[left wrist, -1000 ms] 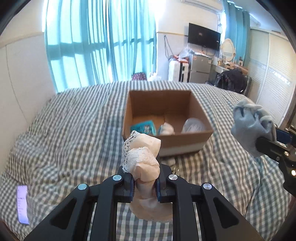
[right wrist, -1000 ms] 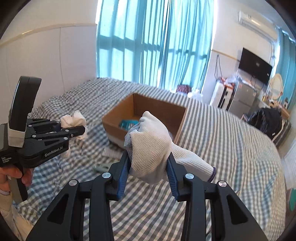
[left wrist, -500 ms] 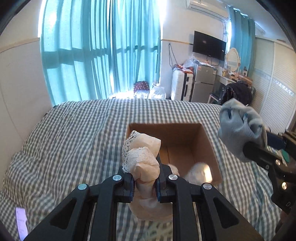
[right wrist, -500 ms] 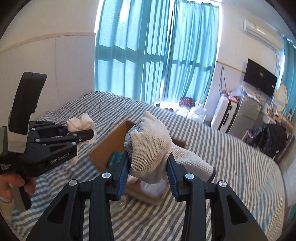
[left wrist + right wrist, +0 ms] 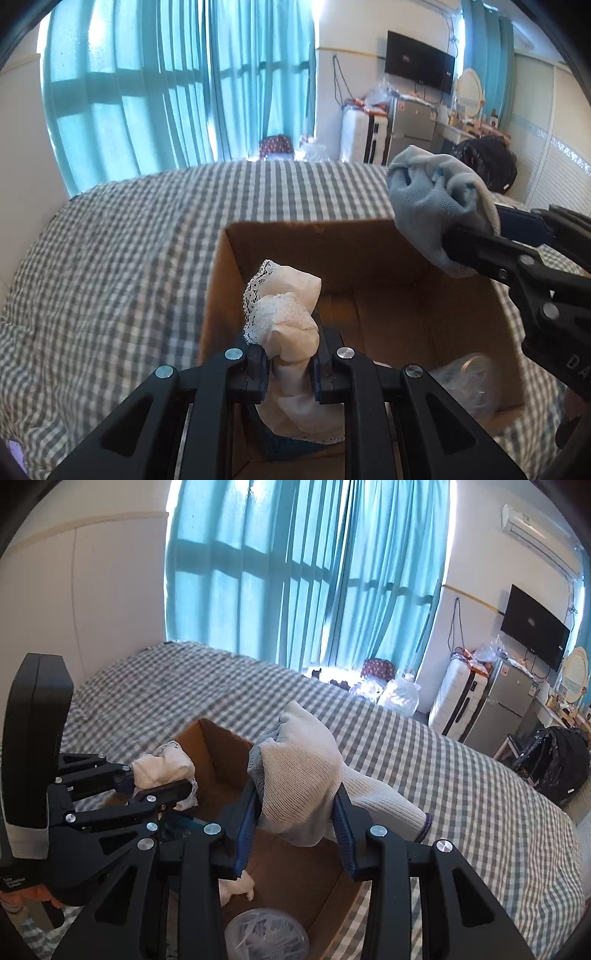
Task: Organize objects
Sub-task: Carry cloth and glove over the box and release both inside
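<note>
Gripping a lace-trimmed cream cloth [image 5: 286, 317], left claw [image 5: 288, 365] clamped tight; right claw [image 5: 295, 823] likewise pinching a knit glove [image 5: 299, 775]. Directly beneath both, open cardboard box [image 5: 369, 236] on checked bed [image 5: 110, 266]. Drop-off step, probably; next, loosening above box. Box contents partly hidden.

— What is the left gripper [image 5: 288, 365] squeezing?
— Soft cream cloth [image 5: 291, 314] with bumpy lace. The matt black plastic is showing shiny metal screws.
— And the right gripper [image 5: 295, 823]?
— It is pinching a rough knit glove [image 5: 299, 775]. The box [image 5: 369, 240] is looking like dull brown cardboard.
</note>
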Tool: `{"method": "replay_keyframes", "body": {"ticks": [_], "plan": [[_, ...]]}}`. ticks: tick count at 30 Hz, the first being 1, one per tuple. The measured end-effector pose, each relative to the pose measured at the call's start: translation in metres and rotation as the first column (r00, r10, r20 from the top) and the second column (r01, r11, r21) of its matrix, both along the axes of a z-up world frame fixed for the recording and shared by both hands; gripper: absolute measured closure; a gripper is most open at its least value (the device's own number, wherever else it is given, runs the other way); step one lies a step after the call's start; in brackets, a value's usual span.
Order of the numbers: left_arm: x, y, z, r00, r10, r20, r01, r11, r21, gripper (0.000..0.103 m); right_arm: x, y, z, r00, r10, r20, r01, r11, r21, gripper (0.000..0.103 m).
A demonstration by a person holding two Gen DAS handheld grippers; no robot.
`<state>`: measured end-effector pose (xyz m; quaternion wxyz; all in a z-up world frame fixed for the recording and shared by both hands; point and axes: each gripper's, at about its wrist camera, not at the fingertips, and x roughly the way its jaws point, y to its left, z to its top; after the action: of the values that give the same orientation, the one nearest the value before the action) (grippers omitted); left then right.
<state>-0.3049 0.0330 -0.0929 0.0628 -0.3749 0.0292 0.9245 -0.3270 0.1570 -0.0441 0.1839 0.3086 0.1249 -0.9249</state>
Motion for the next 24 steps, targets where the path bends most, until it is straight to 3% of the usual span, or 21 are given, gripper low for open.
{"method": "replay_keyframes", "body": {"ticks": [5, 11, 13, 15, 17, 19, 24], "plan": [[-0.005, 0.007, -0.012, 1.000, -0.026, 0.013, 0.026, 1.000, -0.007, 0.086, -0.014, 0.000, -0.015, 1.000, 0.001, 0.008, -0.001, 1.000, -0.008, 0.065], [0.003, 0.012, -0.011, 0.999, -0.033, 0.014, 0.033, 0.999, 0.017, 0.083, -0.005, 0.002, -0.012, 1.000, 0.011, 0.004, -0.011, 0.999, -0.041, 0.061], [0.008, 0.011, -0.007, 0.999, -0.034, 0.019, 0.034, 0.999, 0.023, 0.075, -0.001, 0.008, -0.005, 1.000, -0.005, 0.001, 0.005, 0.997, -0.082, 0.057], [0.015, 0.009, -0.001, 0.999, -0.029, 0.018, 0.028, 0.999, 0.038, 0.056, 0.002, 0.010, 0.004, 1.000, -0.018, 0.000, 0.018, 0.994, -0.111, 0.050], [0.025, 0.005, 0.008, 1.000, -0.019, 0.004, 0.019, 0.999, 0.051, 0.044, 0.012, 0.012, 0.016, 0.999, -0.033, -0.024, 0.030, 0.992, -0.124, 0.034], [0.035, 0.001, 0.018, 1.000, -0.009, -0.010, 0.010, 0.998, 0.062, 0.042, 0.024, 0.012, 0.031, 0.997, -0.045, -0.058, 0.037, 0.991, -0.128, 0.031], [0.063, -0.008, 0.041, 0.999, 0.022, -0.029, -0.018, 0.995, 0.102, 0.024, 0.055, 0.014, 0.063, 0.996, -0.056, -0.077, 0.046, 0.991, -0.125, 0.031]]}}
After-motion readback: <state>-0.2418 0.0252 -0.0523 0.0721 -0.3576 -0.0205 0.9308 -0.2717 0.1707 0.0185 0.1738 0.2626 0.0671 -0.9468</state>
